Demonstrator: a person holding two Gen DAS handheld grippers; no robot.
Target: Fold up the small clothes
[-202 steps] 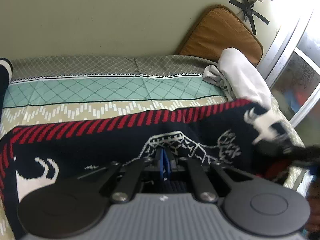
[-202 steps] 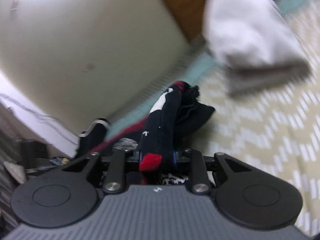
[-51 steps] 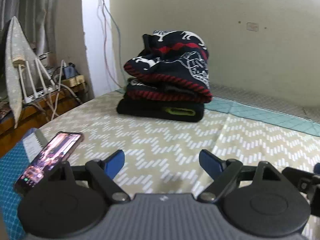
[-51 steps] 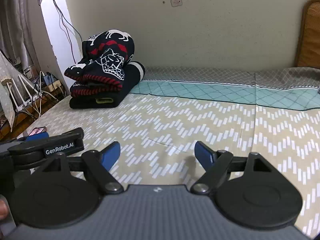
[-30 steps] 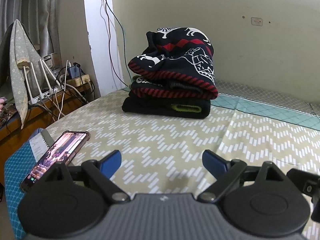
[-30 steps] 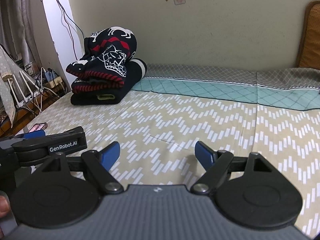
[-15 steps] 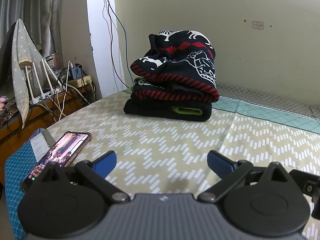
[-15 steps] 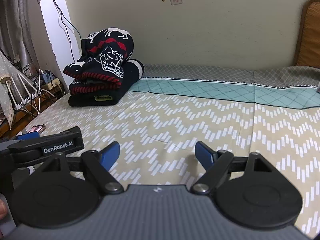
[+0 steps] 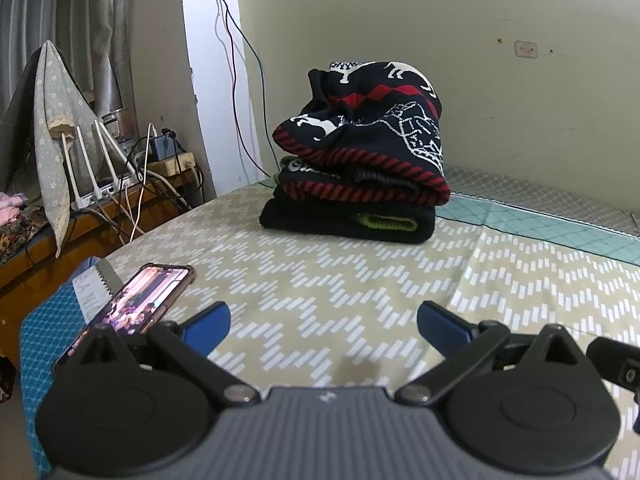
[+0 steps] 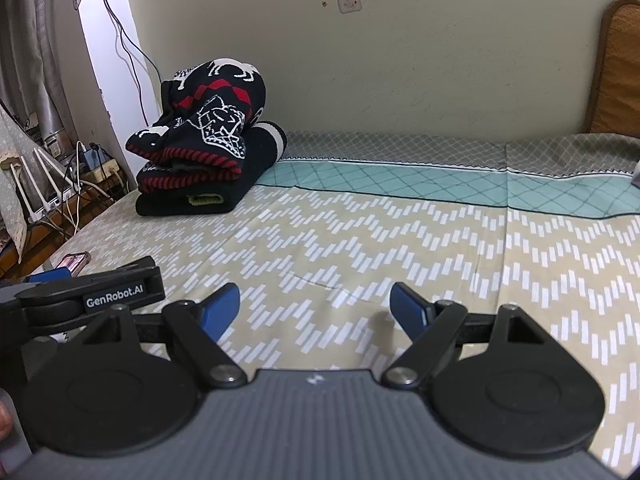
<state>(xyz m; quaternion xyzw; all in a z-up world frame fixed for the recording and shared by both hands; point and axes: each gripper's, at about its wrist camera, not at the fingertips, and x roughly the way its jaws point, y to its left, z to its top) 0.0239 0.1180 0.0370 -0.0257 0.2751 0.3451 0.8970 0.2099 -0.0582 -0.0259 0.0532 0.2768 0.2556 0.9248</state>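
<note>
A folded navy sweater with red and white pattern (image 9: 372, 148) lies on top of a stack of folded dark clothes (image 9: 348, 216) at the far end of the bed near the wall; the stack also shows in the right wrist view (image 10: 200, 172). My left gripper (image 9: 323, 326) is open and empty, low over the bed sheet (image 9: 320, 276), well short of the stack. My right gripper (image 10: 315, 308) is open and empty over the sheet (image 10: 380, 248). The left gripper's body (image 10: 92, 296) shows at the left of the right wrist view.
A phone with a lit screen (image 9: 132, 304) lies at the bed's left edge on a blue cloth (image 9: 44, 320). A wooden side table with a router, cables and a power strip (image 9: 120, 184) stands left of the bed. A brown headboard (image 10: 618, 72) is at far right.
Since 6.7 s ago both grippers let go of the navy sweater, which now lies on the stack. In the last second both grippers stay open and barely shift.
</note>
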